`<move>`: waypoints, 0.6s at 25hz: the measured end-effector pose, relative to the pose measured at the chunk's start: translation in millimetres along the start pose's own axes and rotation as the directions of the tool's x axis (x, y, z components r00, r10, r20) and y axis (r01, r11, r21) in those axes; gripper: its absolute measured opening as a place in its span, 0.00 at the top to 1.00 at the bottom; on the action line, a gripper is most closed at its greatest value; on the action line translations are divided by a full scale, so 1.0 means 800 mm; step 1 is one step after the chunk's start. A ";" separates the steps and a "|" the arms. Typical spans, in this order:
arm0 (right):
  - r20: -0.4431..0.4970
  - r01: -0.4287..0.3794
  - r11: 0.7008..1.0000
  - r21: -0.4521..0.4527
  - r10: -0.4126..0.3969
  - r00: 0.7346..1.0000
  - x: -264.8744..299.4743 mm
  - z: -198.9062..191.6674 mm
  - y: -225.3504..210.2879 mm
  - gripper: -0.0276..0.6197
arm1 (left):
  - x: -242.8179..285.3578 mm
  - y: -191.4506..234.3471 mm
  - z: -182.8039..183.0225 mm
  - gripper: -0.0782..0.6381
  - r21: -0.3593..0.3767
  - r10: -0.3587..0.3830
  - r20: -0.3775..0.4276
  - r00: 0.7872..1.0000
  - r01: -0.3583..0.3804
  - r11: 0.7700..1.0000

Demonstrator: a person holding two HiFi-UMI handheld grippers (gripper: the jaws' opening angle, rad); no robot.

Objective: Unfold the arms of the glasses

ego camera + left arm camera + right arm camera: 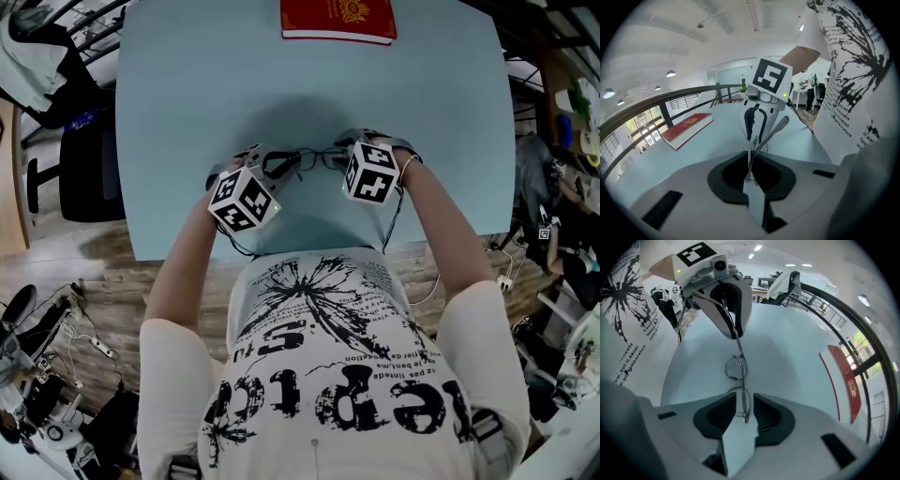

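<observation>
The left gripper (751, 163) has its jaws almost together, pinched on one end of the thin, dark, wire-rimmed metal glasses (765, 137). A slim temple arm (782, 123) slants up and to the right, away from those jaws. The right gripper (743, 409) has its jaws well apart. The other end of the glasses reaches into the gap as a thin rod, and neither pad presses on it, so this tool holds nothing. Whether that rod is a folded arm or the rim's edge is too fine to tell.

The glasses run straight from one tool to the other, over the pale blue table (787, 357) below both. Well beyond the grippers, at the table's far edge, lies a red hardback book (337, 19).

The unfolding looks to be in progress, with the left tool steadying the frame while the right is between holds. The next move probably calls for the right jaws to close lightly on an arm near its tip. They would then swing it outward about the hinge while the left keeps the frame from twisting.
</observation>
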State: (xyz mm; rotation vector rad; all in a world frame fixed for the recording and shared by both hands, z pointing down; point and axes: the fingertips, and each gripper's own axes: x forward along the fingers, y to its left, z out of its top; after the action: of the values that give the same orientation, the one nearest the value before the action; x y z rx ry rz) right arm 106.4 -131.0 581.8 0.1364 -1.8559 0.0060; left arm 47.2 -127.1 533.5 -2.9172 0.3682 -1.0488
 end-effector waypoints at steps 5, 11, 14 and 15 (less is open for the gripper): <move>0.018 -0.026 0.997 -0.076 0.027 0.999 0.017 0.042 0.010 0.80 | -0.001 -0.002 0.000 0.85 -0.012 0.007 0.002 1.000 -0.007 1.000; -0.037 -0.058 0.993 -0.108 0.054 0.998 0.039 0.048 0.013 0.84 | -0.002 0.000 -0.004 0.85 -0.014 0.008 -0.006 1.000 -0.008 1.000; -0.043 -0.051 0.991 -0.124 0.046 0.998 0.039 0.054 0.009 0.91 | -0.004 0.006 -0.008 0.85 -0.017 0.015 -0.011 1.000 -0.015 1.000; -0.043 -0.049 0.991 -0.128 0.044 0.998 0.039 0.056 0.008 0.91 | -0.005 0.007 -0.009 0.85 -0.016 0.016 -0.014 1.000 -0.017 1.000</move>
State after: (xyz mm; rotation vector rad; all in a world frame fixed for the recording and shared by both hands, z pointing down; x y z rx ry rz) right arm 54.4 -130.4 599.0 0.0027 -1.8136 -0.0783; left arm 38.3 -131.3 535.9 -2.9170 0.4021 -1.0697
